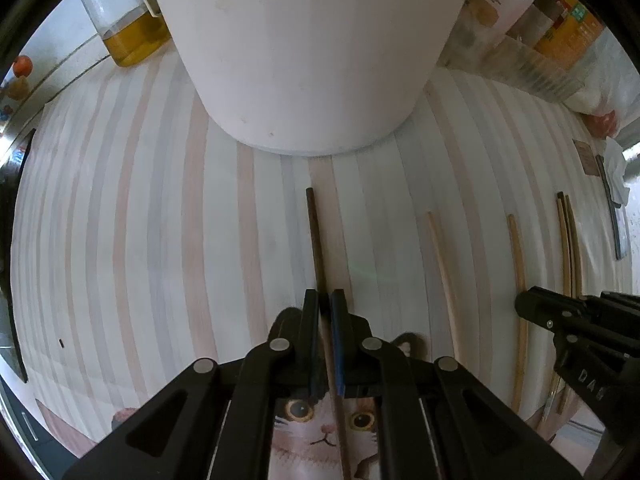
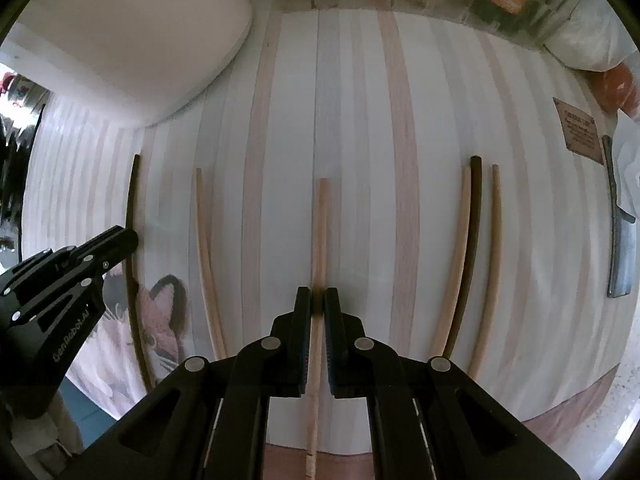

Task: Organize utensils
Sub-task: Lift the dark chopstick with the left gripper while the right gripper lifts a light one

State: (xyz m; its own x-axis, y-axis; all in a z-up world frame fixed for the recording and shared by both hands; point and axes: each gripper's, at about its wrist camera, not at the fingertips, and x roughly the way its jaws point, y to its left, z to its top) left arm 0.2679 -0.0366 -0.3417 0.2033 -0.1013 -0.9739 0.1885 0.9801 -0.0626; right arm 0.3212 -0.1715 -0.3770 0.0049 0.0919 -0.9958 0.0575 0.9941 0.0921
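My left gripper (image 1: 324,300) is shut on a dark brown chopstick (image 1: 314,236) that lies along the striped cloth, pointing at the white holder (image 1: 304,48) just ahead. My right gripper (image 2: 317,298) is shut on a light wooden chopstick (image 2: 320,224) at the cloth's middle. Other light chopsticks (image 2: 206,240) lie to its left, and a group of two light ones and one dark one (image 2: 474,240) lies to its right. The right gripper shows at the right in the left wrist view (image 1: 528,304), and the left gripper (image 2: 128,240) at the left in the right wrist view.
A glass jar of amber liquid (image 1: 128,28) stands behind the holder at left. Clear containers and packets (image 1: 560,40) line the back right. A dark flat tool (image 2: 620,248) lies at the cloth's right edge. A cat picture (image 1: 324,420) is printed on the cloth's near edge.
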